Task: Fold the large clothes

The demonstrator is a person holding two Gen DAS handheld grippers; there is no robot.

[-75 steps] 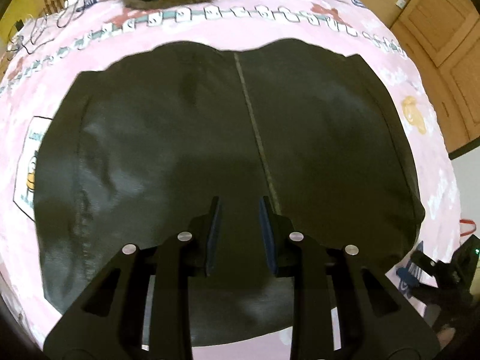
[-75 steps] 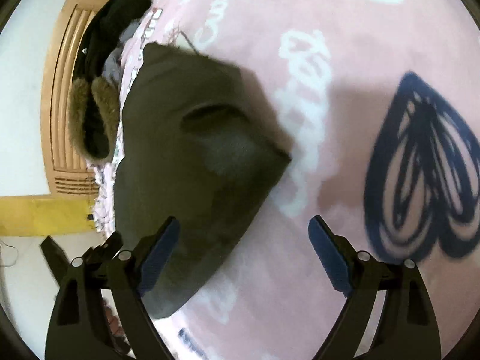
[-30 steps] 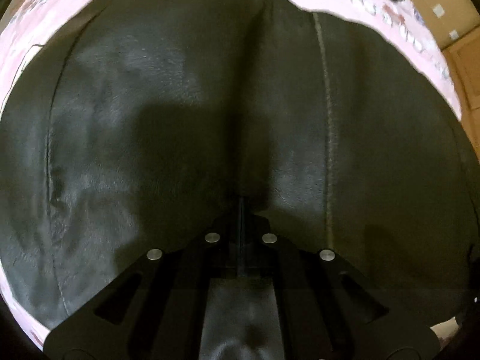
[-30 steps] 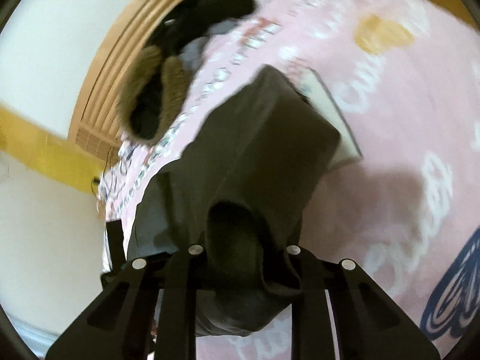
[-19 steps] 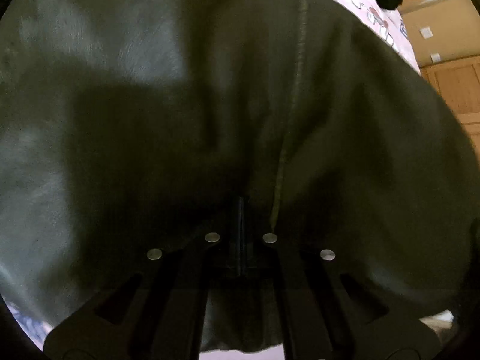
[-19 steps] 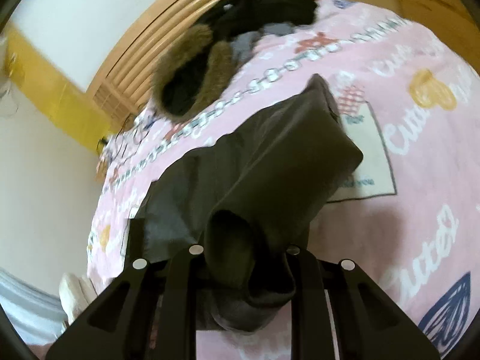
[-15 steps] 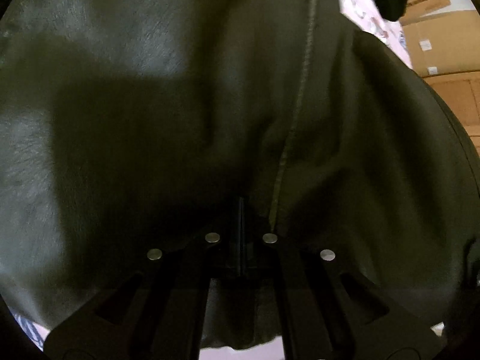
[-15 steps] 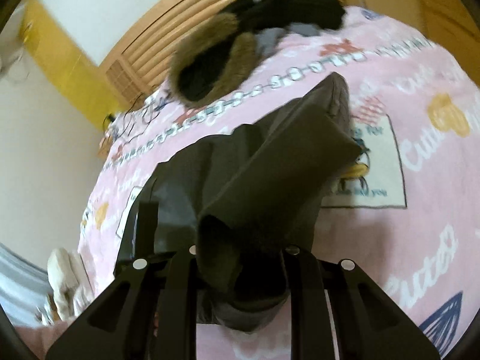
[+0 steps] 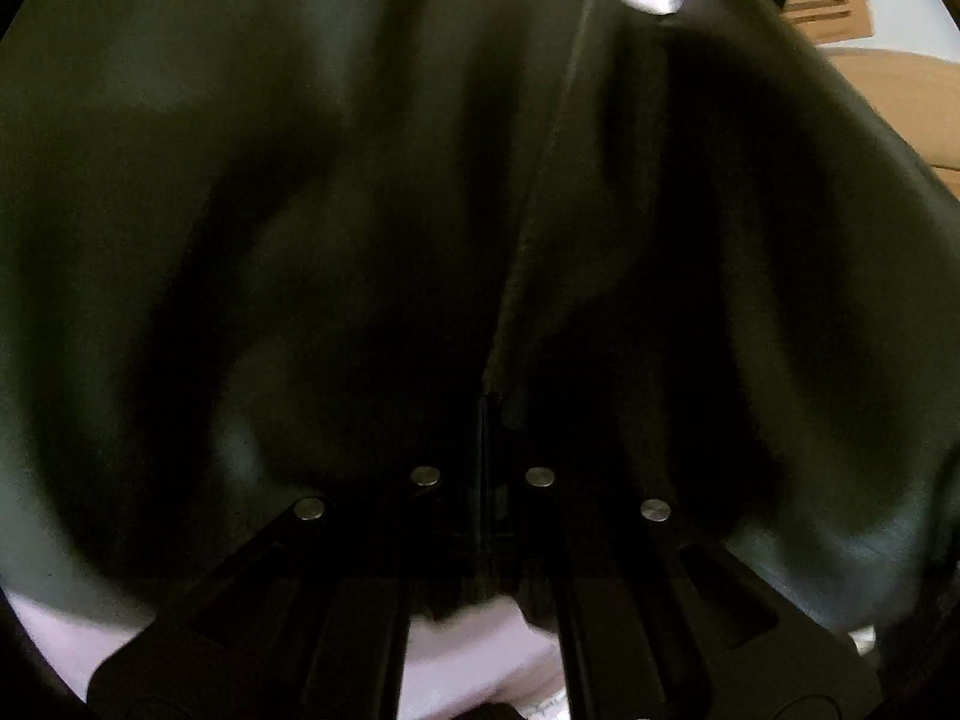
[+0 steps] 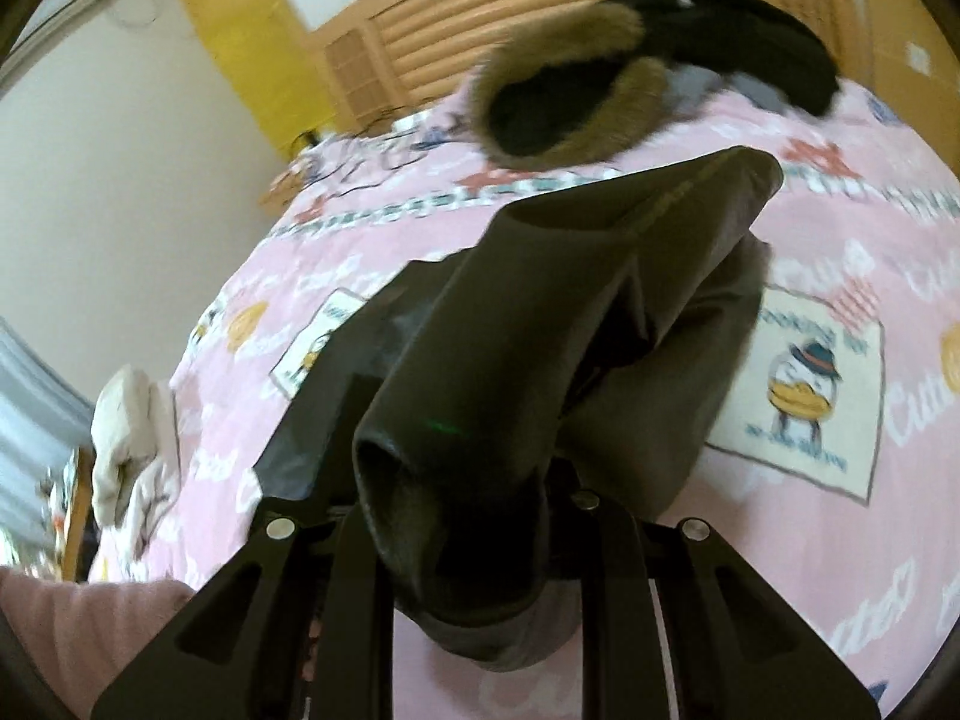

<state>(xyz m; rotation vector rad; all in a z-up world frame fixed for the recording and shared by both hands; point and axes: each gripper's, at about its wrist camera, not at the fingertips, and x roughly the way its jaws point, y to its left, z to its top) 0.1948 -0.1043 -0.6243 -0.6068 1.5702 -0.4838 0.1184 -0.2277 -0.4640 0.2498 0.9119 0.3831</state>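
A large dark olive-black garment (image 9: 360, 210) with a stitched seam fills the left wrist view, lifted close to the camera. My left gripper (image 9: 483, 420) is shut on its near edge. In the right wrist view the same garment (image 10: 570, 300) hangs bunched over the pink bedspread (image 10: 840, 570). My right gripper (image 10: 474, 516) is shut on a gathered fold of it; the fingertips are hidden by the cloth.
A black coat with a brown fur hood (image 10: 576, 102) lies at the head of the bed by the wooden headboard (image 10: 540, 6). A white cloth bundle (image 10: 129, 438) sits at the left bed edge. Cardboard boxes (image 9: 888, 78) stand to the right.
Both grippers closed on the garment and raised it off the bed. The cloth now hangs nearer the left camera, and the right view has swung up toward the headboard.
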